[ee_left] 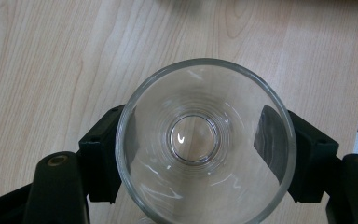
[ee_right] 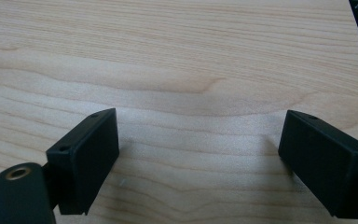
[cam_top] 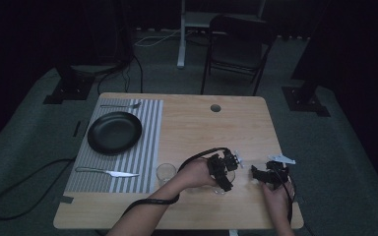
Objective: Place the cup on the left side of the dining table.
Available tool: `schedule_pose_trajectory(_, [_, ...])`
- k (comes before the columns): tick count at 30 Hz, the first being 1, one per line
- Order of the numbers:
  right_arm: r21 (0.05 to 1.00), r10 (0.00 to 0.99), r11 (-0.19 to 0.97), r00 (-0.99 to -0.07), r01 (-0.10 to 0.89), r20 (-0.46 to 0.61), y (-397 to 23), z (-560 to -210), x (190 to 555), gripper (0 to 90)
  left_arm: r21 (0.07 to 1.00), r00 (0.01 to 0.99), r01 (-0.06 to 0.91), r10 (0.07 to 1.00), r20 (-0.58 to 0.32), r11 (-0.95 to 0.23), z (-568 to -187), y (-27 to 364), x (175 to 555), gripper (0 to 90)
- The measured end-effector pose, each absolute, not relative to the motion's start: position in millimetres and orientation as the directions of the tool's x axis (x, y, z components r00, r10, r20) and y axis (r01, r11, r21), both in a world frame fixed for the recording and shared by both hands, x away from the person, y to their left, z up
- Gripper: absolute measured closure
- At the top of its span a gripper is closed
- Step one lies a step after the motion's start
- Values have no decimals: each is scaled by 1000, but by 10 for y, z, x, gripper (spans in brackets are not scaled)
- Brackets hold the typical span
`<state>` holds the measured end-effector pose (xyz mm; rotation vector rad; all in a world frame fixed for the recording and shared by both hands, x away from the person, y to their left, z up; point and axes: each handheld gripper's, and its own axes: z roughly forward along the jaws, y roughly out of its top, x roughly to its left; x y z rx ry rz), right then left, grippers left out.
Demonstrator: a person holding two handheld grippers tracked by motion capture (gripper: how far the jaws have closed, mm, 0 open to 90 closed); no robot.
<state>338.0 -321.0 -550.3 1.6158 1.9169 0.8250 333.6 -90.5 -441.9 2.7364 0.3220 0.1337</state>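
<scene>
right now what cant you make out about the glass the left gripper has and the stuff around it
- Glass: lower rim cut off by the bottom edge of the left gripper view; in the high view the left gripper and hand cover it.
- Second glass: too small and dim in the high view to tell whether it is empty.
- Fork: too small, dim.

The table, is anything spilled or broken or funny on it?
Nothing is spilled or broken. The plate, fork and knife lie tidy on the striped mat, with one glass beside it. The left claw grips another empty glass. The right claw is open over bare wood.
</scene>
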Motion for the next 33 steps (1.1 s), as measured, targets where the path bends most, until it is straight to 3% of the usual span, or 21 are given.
schedule_pose_trajectory(13, [721,985,113,-173,684,9,-3210,-5503,3380,119,416,957,235,284,60,-879,-4361,-877,3411,286])
schedule_pose_trajectory(33, [722,985,113,-173,683,10,-3210,-5504,3381,119,477,901,344,427,75,-809,-4190,-597,3683,286])
